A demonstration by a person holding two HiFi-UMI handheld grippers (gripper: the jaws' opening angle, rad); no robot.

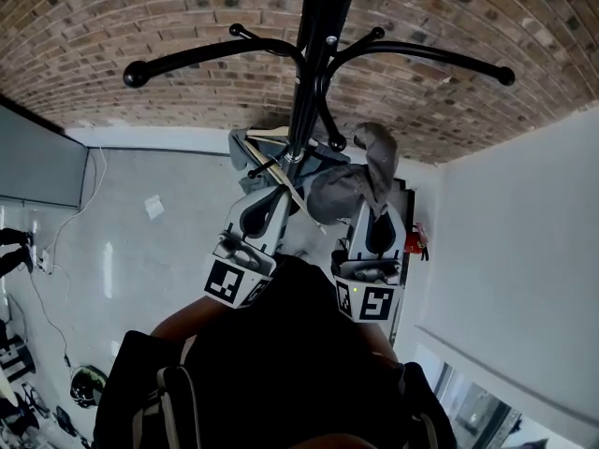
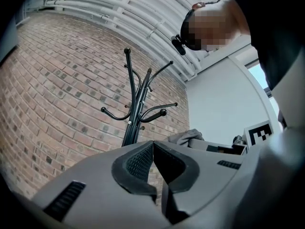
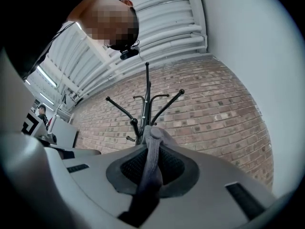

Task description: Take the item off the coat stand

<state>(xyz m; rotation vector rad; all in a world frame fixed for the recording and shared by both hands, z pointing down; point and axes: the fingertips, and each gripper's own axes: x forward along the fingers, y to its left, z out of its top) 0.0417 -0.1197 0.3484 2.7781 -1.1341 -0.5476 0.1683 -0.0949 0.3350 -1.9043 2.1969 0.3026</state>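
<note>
Grips grey cap in right gripper, just beside a lower hook of the stand. Holds left gripper closed on nothing. May snag on that hook if pulled sideways, or slip from the thin fold. Nothing readable, only square markers.
</note>
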